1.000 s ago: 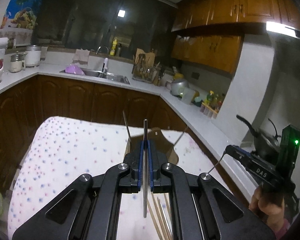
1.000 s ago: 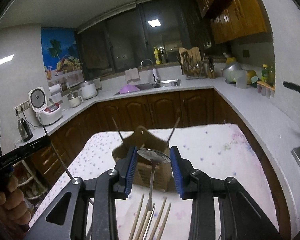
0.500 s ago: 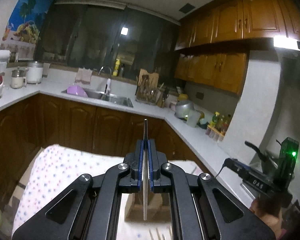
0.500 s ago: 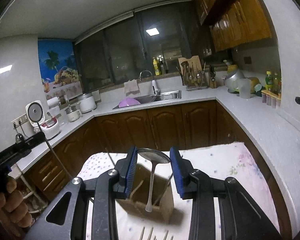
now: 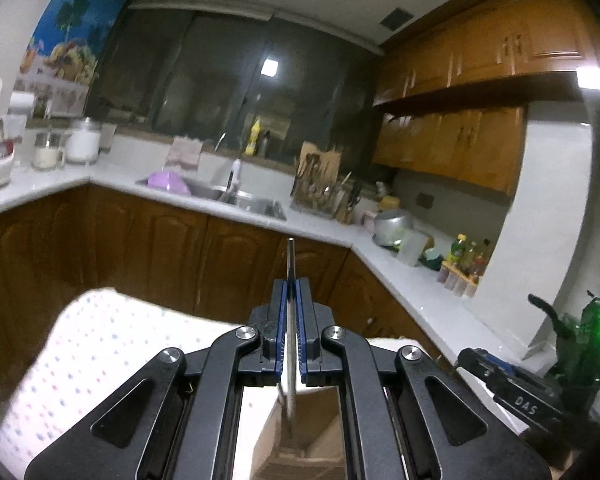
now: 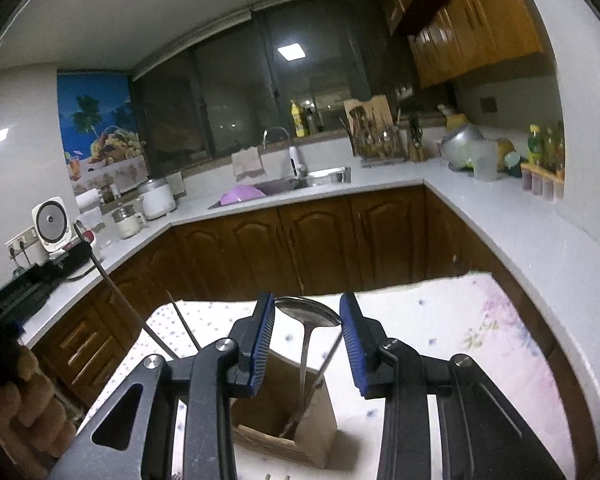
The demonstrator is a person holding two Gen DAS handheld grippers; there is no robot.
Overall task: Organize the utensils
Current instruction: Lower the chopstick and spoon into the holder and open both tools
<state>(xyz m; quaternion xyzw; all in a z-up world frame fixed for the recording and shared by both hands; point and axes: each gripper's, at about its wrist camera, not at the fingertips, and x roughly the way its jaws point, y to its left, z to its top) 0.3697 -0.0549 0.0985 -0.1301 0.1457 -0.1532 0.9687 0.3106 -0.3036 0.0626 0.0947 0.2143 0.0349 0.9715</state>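
Note:
My left gripper (image 5: 290, 320) is shut on a slim metal utensil (image 5: 290, 264) that I see edge-on; its lower end hangs just over the open wooden utensil holder (image 5: 300, 446). My right gripper (image 6: 306, 336) is shut on a metal spoon (image 6: 308, 314), gripped by the bowl, and the handle hangs down into the holder (image 6: 320, 412). In the right wrist view the left gripper (image 6: 40, 280) is at the left, held by a hand, with its utensil (image 6: 112, 292) slanting toward the holder. The right gripper (image 5: 512, 388) also shows in the left wrist view.
The holder stands on a table with a dotted white cloth (image 6: 440, 340) and has two thin sticks (image 6: 332, 356) leaning in it. Brown cabinets (image 6: 320, 240) and a white counter ring the room, with a sink (image 6: 324, 178), a rice cooker (image 6: 54, 224) and bottles (image 6: 544, 152).
Both grippers have moved forward over the table. The holder has slid from ahead of the jaws to beneath them, and the chopsticks lying on the cloth have dropped out of view.

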